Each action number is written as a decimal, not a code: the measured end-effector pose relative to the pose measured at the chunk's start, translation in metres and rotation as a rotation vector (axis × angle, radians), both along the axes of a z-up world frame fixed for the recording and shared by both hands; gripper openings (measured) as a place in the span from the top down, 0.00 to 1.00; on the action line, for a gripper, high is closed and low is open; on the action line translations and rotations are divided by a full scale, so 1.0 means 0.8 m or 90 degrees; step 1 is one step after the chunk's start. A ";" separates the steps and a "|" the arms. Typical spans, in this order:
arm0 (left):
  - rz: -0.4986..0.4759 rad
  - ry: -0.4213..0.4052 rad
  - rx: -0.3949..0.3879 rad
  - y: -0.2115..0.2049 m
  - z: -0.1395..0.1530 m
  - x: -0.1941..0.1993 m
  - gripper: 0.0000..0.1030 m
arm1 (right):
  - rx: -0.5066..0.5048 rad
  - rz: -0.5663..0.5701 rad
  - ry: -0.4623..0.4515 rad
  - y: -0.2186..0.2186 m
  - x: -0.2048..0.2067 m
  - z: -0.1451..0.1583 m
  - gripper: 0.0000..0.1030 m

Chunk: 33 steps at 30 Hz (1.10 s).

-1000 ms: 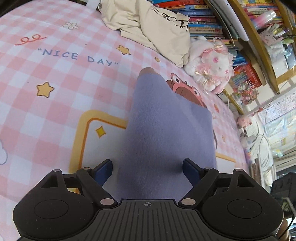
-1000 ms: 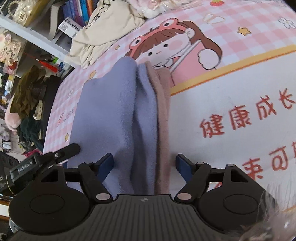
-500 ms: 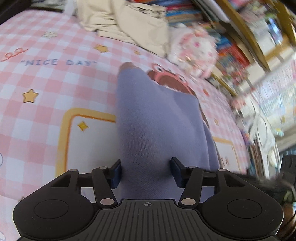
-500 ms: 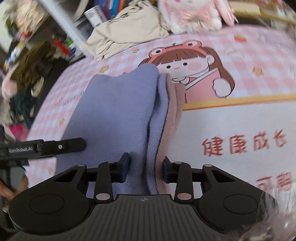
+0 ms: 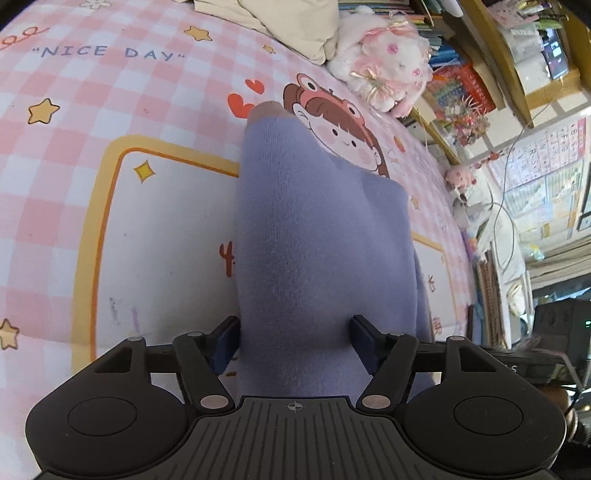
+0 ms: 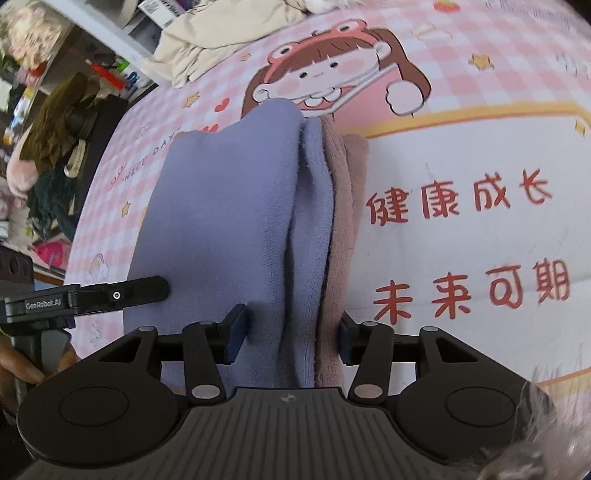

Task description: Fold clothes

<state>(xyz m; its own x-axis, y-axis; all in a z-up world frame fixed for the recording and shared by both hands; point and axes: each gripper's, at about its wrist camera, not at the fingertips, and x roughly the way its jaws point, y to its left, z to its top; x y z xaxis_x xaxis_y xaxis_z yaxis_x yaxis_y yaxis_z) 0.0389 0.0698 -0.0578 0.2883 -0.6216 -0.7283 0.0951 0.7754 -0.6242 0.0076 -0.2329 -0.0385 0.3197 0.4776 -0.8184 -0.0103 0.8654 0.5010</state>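
A folded lavender garment with a dusty-pink layer under it lies on the pink cartoon play mat. My left gripper is shut on its near edge, both pads pressing the thick fold. In the right wrist view the same lavender garment shows its pink layer along the right side. My right gripper is shut on the stacked lavender and pink layers. The left gripper's finger shows at the garment's left edge there.
A cream garment lies crumpled at the mat's far edge next to a white plush toy. Bookshelves stand beyond. In the right wrist view, dark clutter and a plush sit off the mat's left.
Both grippers closed from wide open onto the garment's near edge. The garment has slid across the mat toward the printed girl and the red characters.
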 end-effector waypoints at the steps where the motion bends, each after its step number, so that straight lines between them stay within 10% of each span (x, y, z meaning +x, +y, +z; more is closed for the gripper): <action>1: 0.001 -0.001 -0.001 -0.002 0.000 0.001 0.35 | 0.008 -0.005 0.005 -0.002 0.002 -0.002 0.51; 12: -0.025 -0.039 0.051 -0.021 0.011 -0.002 0.44 | -0.121 0.112 -0.142 0.036 -0.019 0.024 0.71; 24: -0.019 -0.025 0.015 -0.013 0.001 0.000 0.42 | 0.015 0.017 -0.033 -0.001 0.005 -0.005 0.58; 33: -0.039 -0.122 0.077 -0.032 0.028 -0.009 0.55 | -0.101 0.099 -0.185 0.033 -0.009 0.028 0.73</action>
<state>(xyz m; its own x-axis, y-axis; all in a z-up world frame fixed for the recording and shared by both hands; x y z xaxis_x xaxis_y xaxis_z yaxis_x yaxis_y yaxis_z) 0.0314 0.0439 -0.0351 0.3937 -0.5534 -0.7340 0.2519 0.8329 -0.4928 0.0008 -0.2068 -0.0164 0.4828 0.4133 -0.7721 -0.2704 0.9089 0.3175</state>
